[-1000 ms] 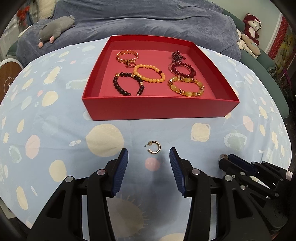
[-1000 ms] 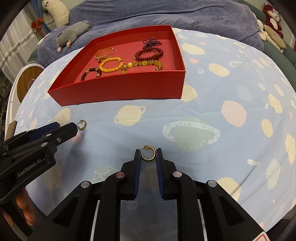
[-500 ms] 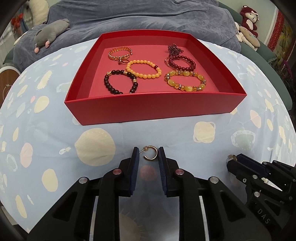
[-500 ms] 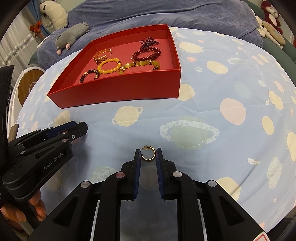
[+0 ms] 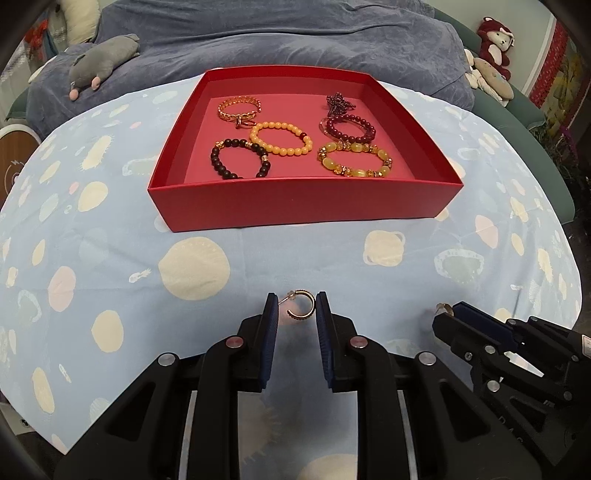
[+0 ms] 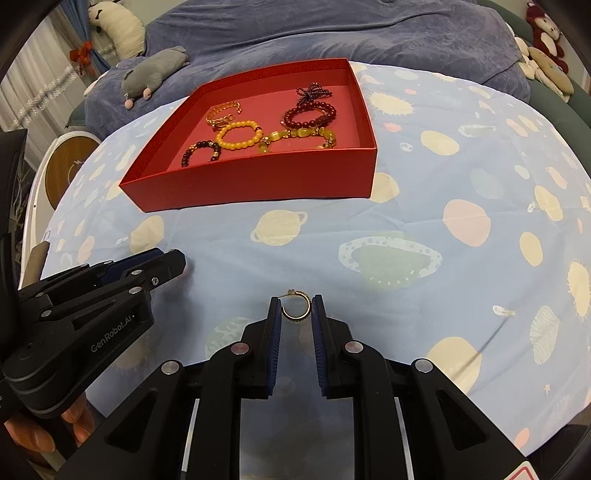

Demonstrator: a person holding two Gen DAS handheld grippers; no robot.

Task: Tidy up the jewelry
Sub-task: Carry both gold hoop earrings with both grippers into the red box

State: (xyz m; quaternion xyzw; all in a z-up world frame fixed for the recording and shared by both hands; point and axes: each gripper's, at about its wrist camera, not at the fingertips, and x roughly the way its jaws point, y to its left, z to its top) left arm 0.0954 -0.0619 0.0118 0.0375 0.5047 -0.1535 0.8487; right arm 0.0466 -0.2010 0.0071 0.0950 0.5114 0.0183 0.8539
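A small gold hoop earring [image 5: 300, 316] sits between the blue pads of my left gripper [image 5: 295, 306], which is shut on it just above the planet-print cloth. My right gripper [image 6: 295, 306] is shut on a second gold hoop earring [image 6: 295, 318]. The two grippers stand side by side: the right gripper [image 5: 448, 310] shows at the left wrist view's lower right, the left gripper [image 6: 177, 260] at the right wrist view's left. Beyond them stands an open red box [image 5: 303, 203] [image 6: 258, 181] with several bead bracelets [image 5: 280, 138] on its floor.
The table wears a light blue cloth [image 5: 110, 236] with planets and dots. Behind it lies a dark blue blanket [image 5: 295, 33] with a grey plush toy [image 5: 103, 55]; more plush toys [image 5: 491, 62] sit at the far right. A person's fingers [image 6: 33, 435] hold the left gripper.
My left gripper's jaws closed from wide apart onto the earring that lay between them, and the red box now looks nearer. The right gripper kept its grip and did not move.
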